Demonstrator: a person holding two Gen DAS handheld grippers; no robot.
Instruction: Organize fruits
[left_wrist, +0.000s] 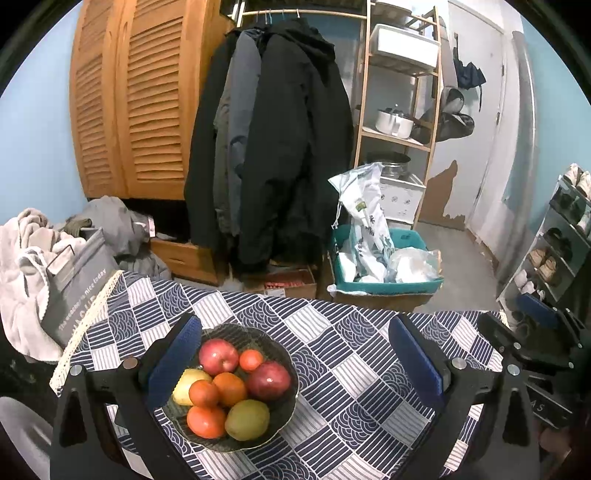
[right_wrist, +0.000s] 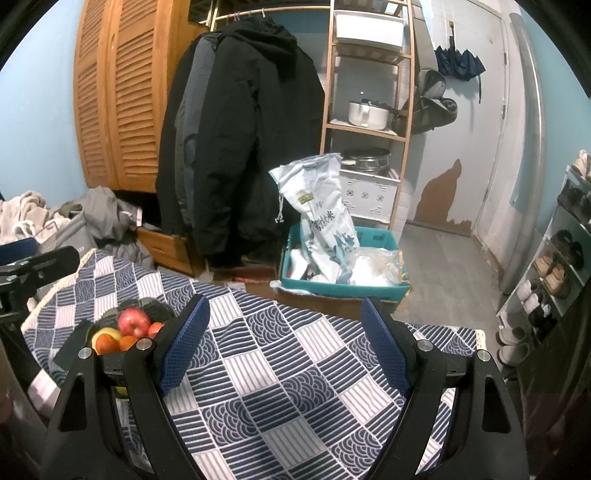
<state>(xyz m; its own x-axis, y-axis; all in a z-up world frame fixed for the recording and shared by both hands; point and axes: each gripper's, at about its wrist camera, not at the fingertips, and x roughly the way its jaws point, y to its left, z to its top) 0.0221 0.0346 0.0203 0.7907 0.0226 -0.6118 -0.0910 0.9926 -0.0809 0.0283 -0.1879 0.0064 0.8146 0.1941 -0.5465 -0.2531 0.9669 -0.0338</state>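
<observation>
A dark glass bowl (left_wrist: 280, 347) stands on the blue-and-white patterned tablecloth (left_wrist: 351, 369) and holds several fruits: two red apples (left_wrist: 218, 356), several oranges (left_wrist: 229, 387), a yellow pear (left_wrist: 186, 384) and a green pear (left_wrist: 247, 419). My left gripper (left_wrist: 295, 354) hangs open just above the bowl, its left pad (left_wrist: 173, 365) over the bowl's left rim, nothing between its fingers. My right gripper (right_wrist: 284, 341) is open over bare cloth to the right of the bowl (right_wrist: 162, 308), whose fruit (right_wrist: 132, 321) shows partly behind its left finger.
Beyond the table's far edge stand a teal crate (left_wrist: 406, 284) with bags, cardboard boxes, hanging coats (left_wrist: 280, 147), a wooden shelf unit (left_wrist: 399, 110) and a louvred wardrobe (left_wrist: 129, 96). A grey bag and laundry (left_wrist: 44, 258) lie at the left. A shoe rack (left_wrist: 561, 240) stands at the right.
</observation>
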